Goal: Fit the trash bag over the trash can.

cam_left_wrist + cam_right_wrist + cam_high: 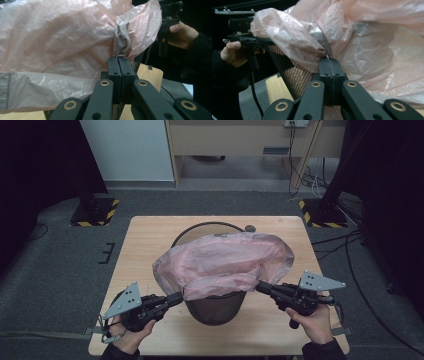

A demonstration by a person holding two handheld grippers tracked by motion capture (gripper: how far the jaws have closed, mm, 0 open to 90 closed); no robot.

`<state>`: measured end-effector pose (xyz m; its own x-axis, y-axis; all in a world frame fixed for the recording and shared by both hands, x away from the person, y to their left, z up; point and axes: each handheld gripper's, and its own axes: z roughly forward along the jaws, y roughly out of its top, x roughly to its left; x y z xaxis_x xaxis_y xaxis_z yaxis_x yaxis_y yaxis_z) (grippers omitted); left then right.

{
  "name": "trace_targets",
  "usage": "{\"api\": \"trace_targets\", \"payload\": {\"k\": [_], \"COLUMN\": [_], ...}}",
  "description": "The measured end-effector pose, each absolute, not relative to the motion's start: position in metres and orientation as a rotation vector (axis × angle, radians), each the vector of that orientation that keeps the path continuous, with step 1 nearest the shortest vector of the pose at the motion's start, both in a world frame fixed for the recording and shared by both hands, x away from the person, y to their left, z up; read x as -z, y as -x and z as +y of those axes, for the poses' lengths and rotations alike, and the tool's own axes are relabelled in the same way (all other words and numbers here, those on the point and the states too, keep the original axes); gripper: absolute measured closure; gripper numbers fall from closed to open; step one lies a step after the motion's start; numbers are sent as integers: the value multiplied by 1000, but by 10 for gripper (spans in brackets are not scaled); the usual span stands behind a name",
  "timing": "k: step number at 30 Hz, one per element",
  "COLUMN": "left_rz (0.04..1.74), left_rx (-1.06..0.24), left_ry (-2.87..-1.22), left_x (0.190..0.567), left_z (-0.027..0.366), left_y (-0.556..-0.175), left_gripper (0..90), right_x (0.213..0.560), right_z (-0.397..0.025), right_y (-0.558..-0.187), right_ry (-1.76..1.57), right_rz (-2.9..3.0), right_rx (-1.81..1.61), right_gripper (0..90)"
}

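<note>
Pink bag (225, 262) lies draped over the mesh bin (216, 306) on the counter (145, 240); left tongs (179, 298) and right tongs (260, 286) each pinch its near edge. Uneven pulling could tear the film or tip the bin.

No legible text or labels anywhere.

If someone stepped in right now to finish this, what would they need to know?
Left hand-held gripper: shut on the pink bag's near-left edge.
Right hand-held gripper: shut on the bag's near-right edge.
The black mesh bin stands mid-table; the bag is spread across its top, puffed up.
Done: both near edges gripped, bag opened out over the bin.
Left: the bin's far rim is still bare, so the bag probably needs pulling over the rim all round and pushing down inside.
</note>
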<state>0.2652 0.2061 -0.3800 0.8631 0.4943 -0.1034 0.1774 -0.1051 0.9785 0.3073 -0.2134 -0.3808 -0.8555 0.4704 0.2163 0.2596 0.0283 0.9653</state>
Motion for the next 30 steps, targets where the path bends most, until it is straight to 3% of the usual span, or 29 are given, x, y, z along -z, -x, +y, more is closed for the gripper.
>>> {"api": "trace_targets", "payload": {"k": [10, 20, 30], "left_rz": [463, 548, 506], "left_rx": [-246, -246, -227], "left_ry": [-1767, -1797, -1902], "left_x": [382, 385, 382], "left_z": [212, 211, 208], "left_y": [-265, -266, -265], "left_gripper": [893, 894, 895], "right_x": [381, 384, 381], "right_z": [-219, -216, -218], "right_y": [-307, -308, -305], "right_ry": [-781, -801, -797], "right_rz": [2196, 2234, 2296], "right_rx": [-1905, -1833, -1760], "right_gripper": [900, 900, 900]}}
